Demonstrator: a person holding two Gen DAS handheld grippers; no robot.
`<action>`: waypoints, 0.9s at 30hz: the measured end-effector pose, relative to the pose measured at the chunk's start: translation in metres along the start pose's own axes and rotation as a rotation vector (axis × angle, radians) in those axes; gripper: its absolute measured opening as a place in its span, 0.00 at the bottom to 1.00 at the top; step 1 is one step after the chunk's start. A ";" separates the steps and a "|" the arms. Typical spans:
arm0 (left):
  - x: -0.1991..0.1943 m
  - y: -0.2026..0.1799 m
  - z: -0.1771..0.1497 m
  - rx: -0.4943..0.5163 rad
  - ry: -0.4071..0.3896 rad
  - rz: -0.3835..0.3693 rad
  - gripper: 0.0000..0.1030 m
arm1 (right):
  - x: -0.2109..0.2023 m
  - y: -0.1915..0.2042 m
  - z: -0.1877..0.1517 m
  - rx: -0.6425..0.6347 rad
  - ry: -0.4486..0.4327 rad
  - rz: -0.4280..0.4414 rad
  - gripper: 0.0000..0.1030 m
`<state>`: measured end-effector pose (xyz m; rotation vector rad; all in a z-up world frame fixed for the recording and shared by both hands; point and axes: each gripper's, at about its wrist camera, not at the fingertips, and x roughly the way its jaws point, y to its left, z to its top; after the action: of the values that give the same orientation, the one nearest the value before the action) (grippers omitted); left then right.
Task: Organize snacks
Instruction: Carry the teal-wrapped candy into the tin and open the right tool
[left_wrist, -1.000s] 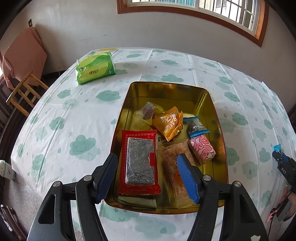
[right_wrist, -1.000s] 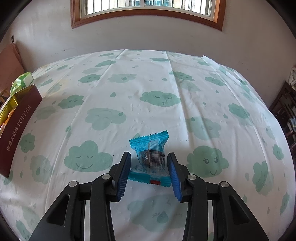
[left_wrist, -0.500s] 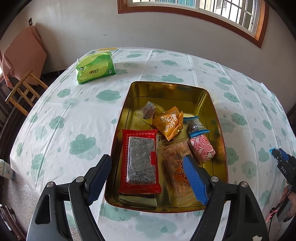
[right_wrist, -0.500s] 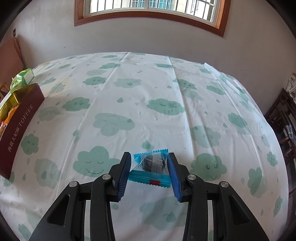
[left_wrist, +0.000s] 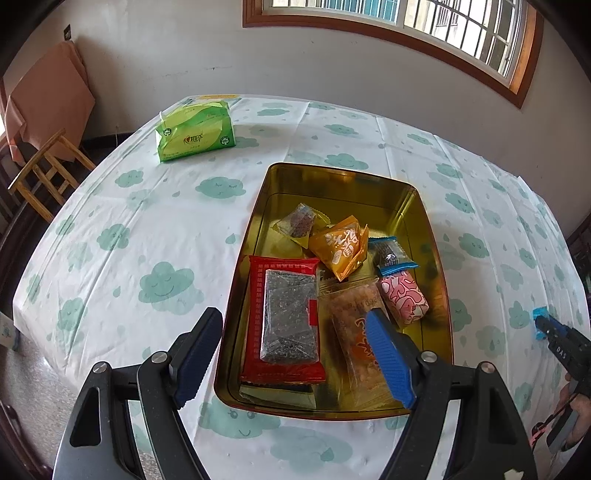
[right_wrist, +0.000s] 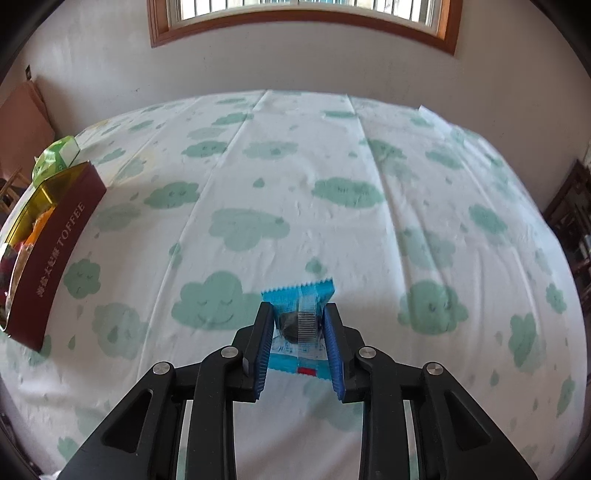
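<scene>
Jaws on the right gripper are pinched onto a little blue snack packet, one pad on each side of it, with something dark and round showing through the clear strip in the wrapper. Can't quite tell if the packet is resting on the bench or lifted just off it, the cloud-print tablecloth under it looks a bit smeared. It sits well apart from the tin, which is way over at the left edge of the right wrist view, a dark red side with "TOFFEE" printed on it.

Over on the other side, the left gripper has its jaws spread wide with nothing between them, hanging over the near end of that same gold-lined tin. One finger is out past the tin's left wall, the other is over the snacks. Inside the tin: a red packet with a dark bar in its clear window, a clear bag of orange crackers just beside it, a pink patterned sweet, a small blue packet, an orange packet and a yellow-edged one further back. They're all bunched toward the near half.

A green tissue pack sits on the bench beyond the tin, off to the left, and a wooden chair stands past the bench edge.
</scene>
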<state>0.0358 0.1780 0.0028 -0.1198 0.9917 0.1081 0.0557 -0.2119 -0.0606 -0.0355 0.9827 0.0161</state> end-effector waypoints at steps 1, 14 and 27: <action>0.000 0.001 -0.001 -0.002 0.000 0.000 0.74 | 0.000 0.000 0.000 -0.004 0.005 -0.002 0.28; 0.003 0.007 -0.003 -0.004 -0.006 0.016 0.74 | 0.009 0.008 0.001 -0.002 0.069 -0.014 0.26; -0.001 0.006 -0.008 -0.005 -0.006 0.013 0.75 | -0.003 0.045 0.015 -0.057 0.005 0.008 0.26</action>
<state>0.0283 0.1831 -0.0012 -0.1171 0.9866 0.1230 0.0651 -0.1660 -0.0510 -0.0837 0.9874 0.0518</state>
